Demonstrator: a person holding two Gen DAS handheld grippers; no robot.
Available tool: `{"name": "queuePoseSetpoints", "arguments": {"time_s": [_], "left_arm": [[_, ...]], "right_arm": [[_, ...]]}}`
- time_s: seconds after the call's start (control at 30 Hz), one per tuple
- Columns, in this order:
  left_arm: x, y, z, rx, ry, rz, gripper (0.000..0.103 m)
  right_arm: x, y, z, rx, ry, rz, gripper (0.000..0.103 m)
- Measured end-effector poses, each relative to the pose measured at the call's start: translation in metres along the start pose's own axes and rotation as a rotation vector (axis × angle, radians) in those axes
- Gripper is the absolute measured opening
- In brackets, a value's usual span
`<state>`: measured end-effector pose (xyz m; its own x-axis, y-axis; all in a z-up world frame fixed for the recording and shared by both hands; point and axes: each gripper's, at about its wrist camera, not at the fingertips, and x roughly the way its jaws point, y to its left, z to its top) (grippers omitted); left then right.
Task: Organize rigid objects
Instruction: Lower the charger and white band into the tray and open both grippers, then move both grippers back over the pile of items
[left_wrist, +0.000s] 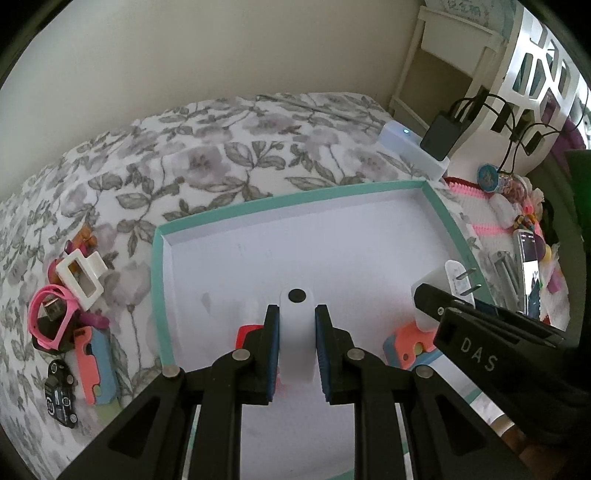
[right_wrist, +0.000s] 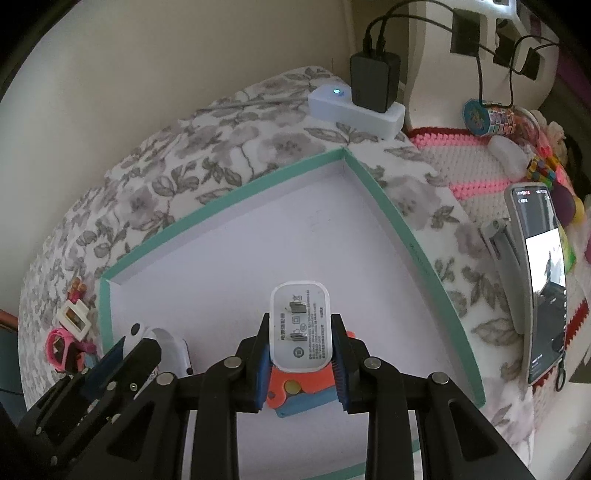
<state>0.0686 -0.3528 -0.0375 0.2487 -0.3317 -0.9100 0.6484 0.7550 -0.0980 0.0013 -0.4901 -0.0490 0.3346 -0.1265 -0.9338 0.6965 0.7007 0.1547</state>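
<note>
- Your left gripper holds a white oblong device in clamped jaws, above the teal-rimmed tray on the bed.
- Your right gripper has its jaws closed on a white charger plug, over the same tray.

The white letters "D A S" stand on the black plastic body of the right gripper, seen from the left wrist view. The white rectangular plastic plug adapter bears small grey printed lines and round and square marks on its pronged face, too small to read. The lit upright grey-cased phone shows screen text, also illegible.
</note>
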Motion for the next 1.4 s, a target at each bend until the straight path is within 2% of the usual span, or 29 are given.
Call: {"name": "queuePoseSetpoints", "arguments": {"time_s": [0.13, 0.23, 0.27, 0.33, 0.4, 0.57, 0.67, 0.8, 0.97, 1.0, 1.07, 1.1, 1.13, 1.27, 1.33, 1.4], "left_arm": [[-0.002, 0.003, 0.001, -0.009, 0.001, 0.008, 0.021], [-0.006, 0.006, 0.002, -0.022, 0.006, 0.002, 0.040], [-0.009, 0.007, 0.003, -0.025, 0.000, 0.004, 0.041], [-0.012, 0.008, 0.005, -0.024, -0.006, 0.009, 0.043], [-0.019, 0.011, 0.008, -0.028, -0.022, 0.017, 0.046], [-0.041, 0.026, 0.015, -0.069, -0.073, 0.035, 0.056], [-0.055, 0.041, 0.018, -0.111, -0.101, 0.056, 0.061], [-0.070, 0.062, 0.019, -0.158, -0.124, 0.128, 0.067], [-0.076, 0.092, 0.016, -0.209, -0.127, 0.244, 0.071], [-0.076, 0.097, 0.014, -0.219, -0.122, 0.256, 0.071], [-0.075, 0.109, 0.010, -0.243, -0.106, 0.278, 0.084], [-0.074, 0.116, 0.007, -0.258, -0.100, 0.288, 0.086], [-0.075, 0.120, 0.006, -0.267, -0.100, 0.293, 0.086], [-0.076, 0.137, 0.000, -0.307, -0.103, 0.315, 0.088], [-0.077, 0.143, -0.002, -0.320, -0.109, 0.331, 0.095], [-0.079, 0.146, -0.004, -0.326, -0.124, 0.351, 0.095]], "right_arm": [[-0.002, 0.000, 0.000, 0.004, 0.008, -0.007, 0.030], [-0.003, -0.002, 0.002, 0.011, 0.012, -0.012, 0.030], [-0.005, -0.002, 0.002, 0.013, 0.012, -0.013, 0.030], [-0.009, -0.003, 0.003, 0.017, 0.005, -0.019, 0.036], [-0.017, -0.001, 0.006, 0.011, -0.019, -0.017, 0.047], [-0.043, 0.005, 0.011, -0.012, -0.090, -0.018, 0.047], [-0.057, 0.007, 0.013, -0.019, -0.125, -0.019, 0.053], [-0.074, 0.011, 0.013, -0.034, -0.168, -0.020, 0.066], [-0.078, 0.017, 0.012, -0.052, -0.182, -0.028, 0.074], [-0.076, 0.019, 0.010, -0.057, -0.175, -0.030, 0.078], [-0.069, 0.024, 0.008, -0.074, -0.152, -0.032, 0.081], [-0.067, 0.026, 0.006, -0.080, -0.146, -0.033, 0.082], [-0.065, 0.028, 0.005, -0.087, -0.141, -0.034, 0.083], [-0.059, 0.037, 0.000, -0.107, -0.145, -0.019, 0.098], [-0.056, 0.041, -0.001, -0.112, -0.140, -0.008, 0.100], [-0.053, 0.045, -0.004, -0.119, -0.137, -0.002, 0.103]]}}
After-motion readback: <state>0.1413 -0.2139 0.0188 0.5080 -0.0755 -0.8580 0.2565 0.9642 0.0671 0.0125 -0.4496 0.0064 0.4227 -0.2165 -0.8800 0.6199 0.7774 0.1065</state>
